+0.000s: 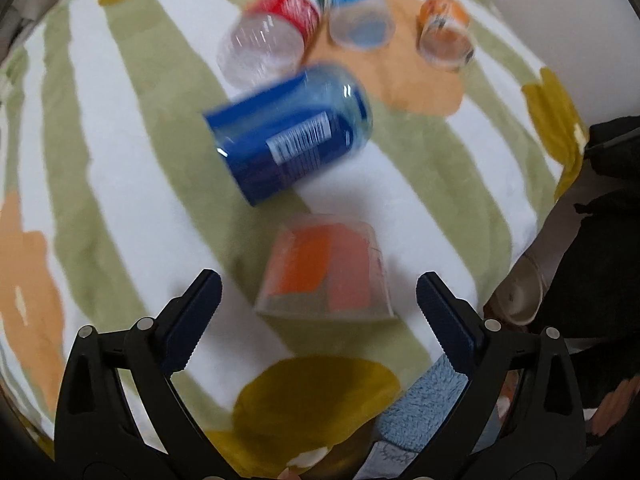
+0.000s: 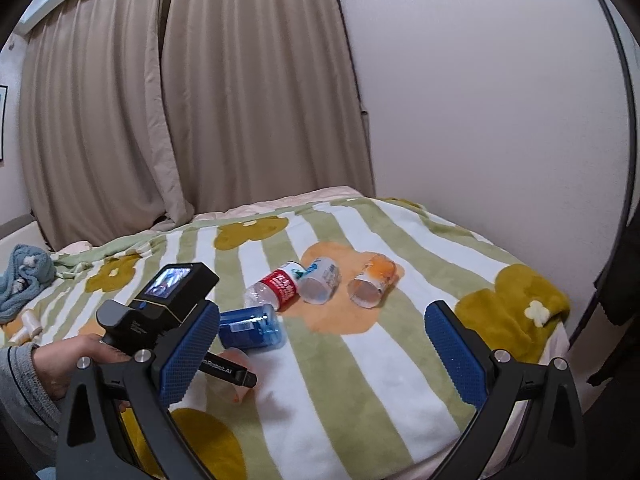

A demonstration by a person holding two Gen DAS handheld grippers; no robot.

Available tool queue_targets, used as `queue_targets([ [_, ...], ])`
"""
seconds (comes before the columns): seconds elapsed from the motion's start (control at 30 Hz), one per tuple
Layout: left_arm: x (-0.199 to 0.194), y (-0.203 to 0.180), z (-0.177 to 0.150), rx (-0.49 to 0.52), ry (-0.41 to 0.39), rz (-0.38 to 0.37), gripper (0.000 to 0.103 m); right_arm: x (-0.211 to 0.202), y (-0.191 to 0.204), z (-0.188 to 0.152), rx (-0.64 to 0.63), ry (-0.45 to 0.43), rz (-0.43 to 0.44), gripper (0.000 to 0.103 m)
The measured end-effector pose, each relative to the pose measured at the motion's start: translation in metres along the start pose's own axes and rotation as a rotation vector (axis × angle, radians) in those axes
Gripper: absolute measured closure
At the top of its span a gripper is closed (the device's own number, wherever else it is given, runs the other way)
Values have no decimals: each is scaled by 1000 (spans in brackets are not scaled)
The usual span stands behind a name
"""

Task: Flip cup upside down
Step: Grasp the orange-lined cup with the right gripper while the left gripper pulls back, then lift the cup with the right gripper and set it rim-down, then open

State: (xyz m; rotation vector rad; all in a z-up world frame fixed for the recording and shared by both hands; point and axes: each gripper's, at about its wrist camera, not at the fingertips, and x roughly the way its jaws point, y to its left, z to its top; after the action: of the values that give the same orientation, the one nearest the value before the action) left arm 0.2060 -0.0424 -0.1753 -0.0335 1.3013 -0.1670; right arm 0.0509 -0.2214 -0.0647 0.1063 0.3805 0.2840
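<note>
Cup (image 1: 326, 270) seen mouth-down on blanket (image 1: 120, 168), at 12 o'clock of left gripper (image 1: 318, 308), fingers spread, nothing held. Right gripper (image 2: 322, 354) likewise spread, nothing held.

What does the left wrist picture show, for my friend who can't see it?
An open left gripper hovers over a clear cup with an orange label, standing mouth-down on a striped blanket. Beyond it lie a blue cup and three more cups, all on their sides.

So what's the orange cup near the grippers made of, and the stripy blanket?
The orange cup looks like thin clear plastic: you can see through its glossy wall above the orange label. The blanket seems soft fleece, matte and fuzzy, though blur hides detail.
</note>
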Motion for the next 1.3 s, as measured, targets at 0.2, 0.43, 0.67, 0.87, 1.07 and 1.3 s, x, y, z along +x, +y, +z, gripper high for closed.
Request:
queue_targets([
  [0.2,-74,11,-23,-21,-239,21,5,37,1,41,45,197,175,0],
  [0.43,-124,51,-71,-119,-421,40,5,157,9,22,274,686,417,0],
  [0.67,-132,80,-102,-179,-472,-11,5,237,16,-38,519,1005,318,0],
  [0.87,-127,94,-110,-207,-459,-44,5,255,21,-65,617,1104,268,13],
  [1.07,-129,94,-113,-200,-463,-60,5,266,16,-77,655,1128,231,22],
  [1.3,-130,96,-113,-215,-466,-73,5,272,17,-80,671,1126,256,37],
])
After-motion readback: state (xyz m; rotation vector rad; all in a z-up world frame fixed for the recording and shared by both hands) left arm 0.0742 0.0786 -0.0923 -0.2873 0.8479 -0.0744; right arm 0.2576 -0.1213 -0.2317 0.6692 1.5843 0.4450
